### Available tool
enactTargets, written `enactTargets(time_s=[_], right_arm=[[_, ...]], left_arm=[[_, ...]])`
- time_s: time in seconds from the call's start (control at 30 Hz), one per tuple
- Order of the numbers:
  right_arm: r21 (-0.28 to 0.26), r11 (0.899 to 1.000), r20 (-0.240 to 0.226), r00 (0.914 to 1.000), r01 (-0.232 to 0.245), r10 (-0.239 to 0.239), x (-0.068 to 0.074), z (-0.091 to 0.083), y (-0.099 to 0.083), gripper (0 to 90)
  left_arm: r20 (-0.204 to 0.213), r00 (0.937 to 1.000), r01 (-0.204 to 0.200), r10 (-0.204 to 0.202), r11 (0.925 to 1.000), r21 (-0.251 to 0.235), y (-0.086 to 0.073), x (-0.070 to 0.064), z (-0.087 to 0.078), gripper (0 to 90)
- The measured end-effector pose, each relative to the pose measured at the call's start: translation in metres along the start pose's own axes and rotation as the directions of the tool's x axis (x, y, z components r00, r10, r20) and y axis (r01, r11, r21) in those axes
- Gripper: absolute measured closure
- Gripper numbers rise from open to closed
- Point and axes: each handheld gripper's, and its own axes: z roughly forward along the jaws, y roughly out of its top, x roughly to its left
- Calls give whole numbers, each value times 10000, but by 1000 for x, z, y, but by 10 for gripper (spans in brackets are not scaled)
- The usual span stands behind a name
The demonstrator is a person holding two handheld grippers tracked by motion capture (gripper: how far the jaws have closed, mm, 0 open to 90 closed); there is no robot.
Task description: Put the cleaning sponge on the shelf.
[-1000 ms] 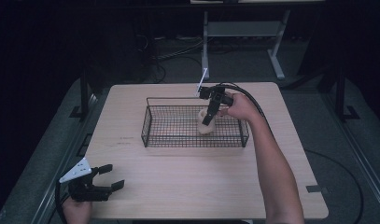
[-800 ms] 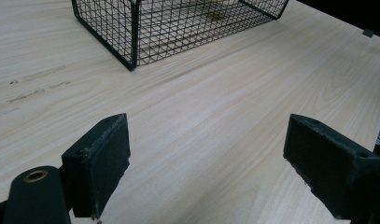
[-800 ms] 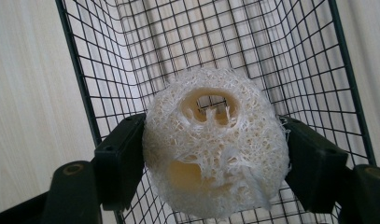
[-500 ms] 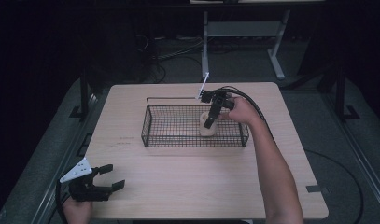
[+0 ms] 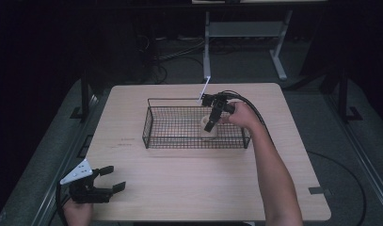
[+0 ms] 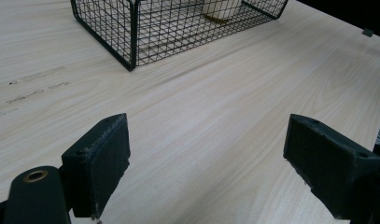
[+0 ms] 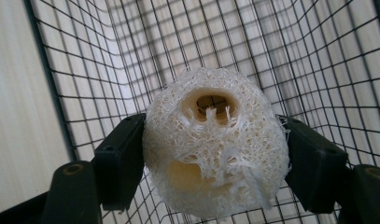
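Note:
A pale, fibrous loofah piece (image 5: 208, 133) sits on the floor of a black wire basket (image 5: 149, 123) near its right end. My right gripper (image 5: 209, 126) reaches down into the basket from above. In the right gripper view its jaws press on both sides of the loofah (image 7: 215, 149), and the right gripper (image 7: 213, 129) is shut on it. My left gripper (image 5: 115, 178) lies at the table's front left corner, open with nothing in it. In the left gripper view, bare tabletop shows between the spread jaws of the left gripper (image 6: 206, 123), with the basket (image 6: 131, 42) and loofah (image 6: 220, 8) farther off.
The light wood table (image 5: 189, 179) has open surface in front of the basket and on both sides. Faint scuff marks (image 5: 125, 142) lie left of the basket. A dark tape piece (image 5: 318, 190) is stuck near the front right edge. A white stand (image 5: 241, 33) is on the floor beyond.
My right gripper has sunk slightly lower over the loofah inside the basket. The left gripper has stayed where it was.

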Motion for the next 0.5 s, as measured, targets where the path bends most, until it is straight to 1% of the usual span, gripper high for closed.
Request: enactTargets(time_s=[0.03,0.17,0.2,0.27,0.33,0.4,0.5], right_arm=[[49,10000,8,10000,0,-1,0,1,0,280],[-55,10000,0,10000,12,-12,0,0,1,279],[-38,10000,61,10000,-38,38,-1,0,0,279],[-15,10000,26,10000,-71,71,-1,0,0,279],[74,10000,65,10000,-32,32,-1,0,-1,279],[-50,10000,154,9999,-57,58,0,-1,-1,278],[-19,10000,88,10000,-35,35,1,-1,0,274]], left_arm=[[0,10000,-3,3,10000,8,0,0,0,134],[2,10000,-2,2,10000,16,0,0,0,134],[-4,10000,-5,5,10000,16,0,0,0,134],[-3,10000,-3,3,10000,4,0,0,0,134],[-9,10000,5,-5,10000,-1,0,0,0,134],[-2,10000,-4,4,10000,-2,0,0,0,134],[4,10000,-26,26,10000,-7,0,-1,0,134]])
